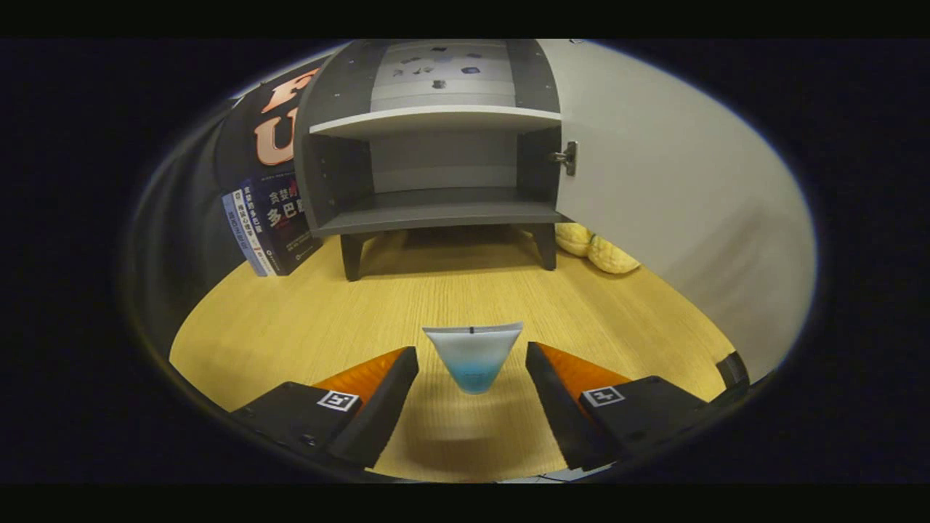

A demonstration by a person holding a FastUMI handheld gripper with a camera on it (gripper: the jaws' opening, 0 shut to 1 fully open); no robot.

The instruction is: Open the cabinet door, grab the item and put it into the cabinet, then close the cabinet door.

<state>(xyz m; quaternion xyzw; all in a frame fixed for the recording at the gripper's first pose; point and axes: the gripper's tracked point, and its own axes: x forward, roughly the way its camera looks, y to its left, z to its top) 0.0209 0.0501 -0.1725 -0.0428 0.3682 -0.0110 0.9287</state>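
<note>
Small cone-shaped cup (473,356), pale rim, blue toward its tip, between the parted fingers of the gripper (472,378) with gaps either side, over wooden table (450,298); beyond, grey cabinet (436,174) on short legs, door (668,211) swung open rightward, shelves bare.

A wooden table (305,319) is spreading out pale and grained underfoot. Two books (272,225) are leaning upright against the dark cloth wall (240,131), off to one side. A yellow plush toy (596,248) is lying on the tabletop, partly hidden.
</note>
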